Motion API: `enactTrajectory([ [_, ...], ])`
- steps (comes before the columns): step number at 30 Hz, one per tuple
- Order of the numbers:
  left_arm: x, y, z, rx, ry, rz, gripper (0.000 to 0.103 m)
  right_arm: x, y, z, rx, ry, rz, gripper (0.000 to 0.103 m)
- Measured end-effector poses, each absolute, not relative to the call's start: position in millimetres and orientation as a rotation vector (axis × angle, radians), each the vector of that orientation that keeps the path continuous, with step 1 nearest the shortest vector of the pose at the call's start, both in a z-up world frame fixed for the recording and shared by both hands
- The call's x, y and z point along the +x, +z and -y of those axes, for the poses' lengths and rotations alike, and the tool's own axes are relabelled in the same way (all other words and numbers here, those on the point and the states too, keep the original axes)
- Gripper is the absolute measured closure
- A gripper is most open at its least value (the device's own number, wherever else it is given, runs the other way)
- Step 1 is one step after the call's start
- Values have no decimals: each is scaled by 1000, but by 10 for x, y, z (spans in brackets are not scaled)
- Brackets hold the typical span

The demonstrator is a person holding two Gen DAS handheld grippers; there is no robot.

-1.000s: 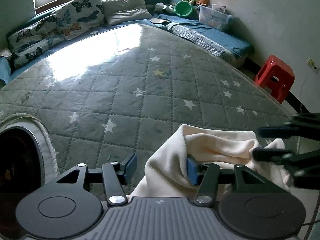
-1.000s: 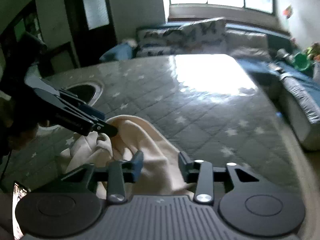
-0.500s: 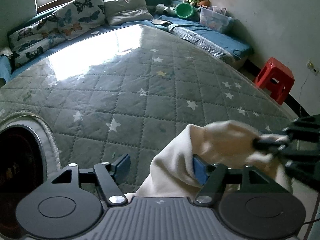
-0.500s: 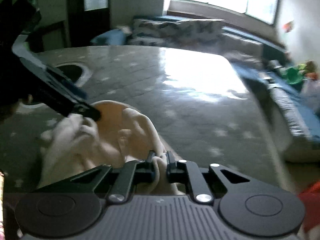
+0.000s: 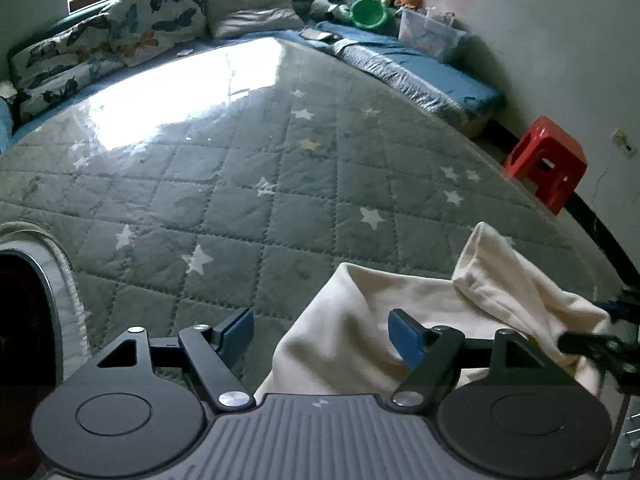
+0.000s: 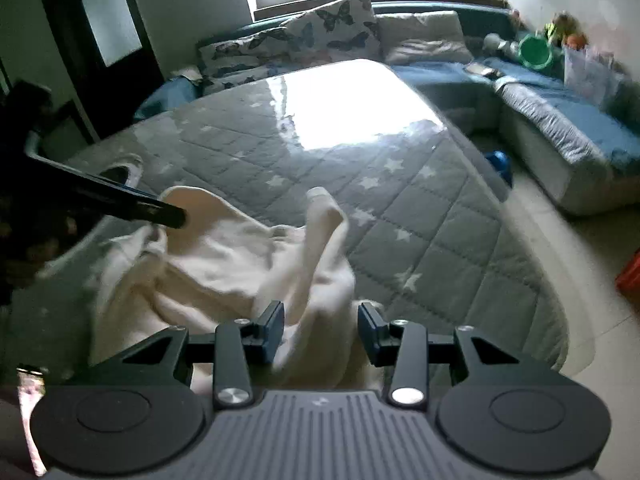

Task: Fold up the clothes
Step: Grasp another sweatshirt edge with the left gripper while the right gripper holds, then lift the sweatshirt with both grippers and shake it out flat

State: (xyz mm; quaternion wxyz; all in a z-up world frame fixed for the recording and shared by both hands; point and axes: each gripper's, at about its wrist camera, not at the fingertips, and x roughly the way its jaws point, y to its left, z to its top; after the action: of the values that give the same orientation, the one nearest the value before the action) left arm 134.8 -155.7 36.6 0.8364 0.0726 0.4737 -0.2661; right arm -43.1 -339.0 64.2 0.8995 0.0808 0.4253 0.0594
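A cream garment [image 5: 360,320] lies crumpled at the near edge of the quilted mattress [image 5: 280,184]. My left gripper [image 5: 320,332] hangs over the garment's left part. Its jaws are opening, with a fold of cloth between them, and the pads do not press on it. In the right wrist view the garment [image 6: 224,260] spreads leftward and a sleeve end [image 6: 324,208] sticks up. My right gripper [image 6: 322,320] has cloth between its pads and its jaws are opening, so the cloth hangs loose. A dark finger [image 6: 132,204] of the left gripper touches the garment's far left corner.
The grey-green star-quilted mattress stretches away ahead. Butterfly pillows [image 5: 120,40] line its far side, and a blue bench [image 5: 420,68] with a green basin [image 5: 368,12] and a clear box [image 5: 428,36] runs along the right. A red stool [image 5: 548,164] stands on the floor. A dark white-rimmed round thing [image 5: 60,280] sits left.
My left jaws have widened. My right gripper pinched the cloth half a second ago, has since opened, and has shifted right. The garment is more spread out, and a sleeve end now sticks up.
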Motion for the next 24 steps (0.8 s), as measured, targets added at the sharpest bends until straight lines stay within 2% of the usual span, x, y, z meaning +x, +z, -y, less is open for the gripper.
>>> enactTrajectory([
  [3, 1391, 280, 1582, 161, -554, -1022, 29, -509, 686, 3385, 163, 148, -887, 62],
  [5, 1399, 229, 1581, 160, -557, -1033, 42, -533, 677, 3317, 112, 148, -902, 70],
  [6, 1388, 229, 1580, 166, -557, -1026, 42, -541, 678, 3281, 84, 147, -907, 79],
  [7, 1377, 230, 1578, 171, -558, -1020, 49, -538, 690, 3256, 69, 145, -902, 86],
  [8, 1369, 234, 1573, 170, -561, -1020, 58, -535, 702, 3230, 54, 142, -897, 87],
  [9, 1363, 239, 1566, 169, -564, -1020, 62, -528, 718, 3209, 42, 140, -890, 91],
  [11, 1362, 255, 1541, 161, -566, -1020, 83, -494, 778, 3190, 32, 139, -866, 94],
  [13, 1361, 281, 1484, 149, -558, -1010, 89, -431, 845, 3150, 11, 147, -844, 95],
  [24, 1617, 801, 631, -8, -383, -875, 92, 376, 1404, 2798, -101, 182, -664, 95],
])
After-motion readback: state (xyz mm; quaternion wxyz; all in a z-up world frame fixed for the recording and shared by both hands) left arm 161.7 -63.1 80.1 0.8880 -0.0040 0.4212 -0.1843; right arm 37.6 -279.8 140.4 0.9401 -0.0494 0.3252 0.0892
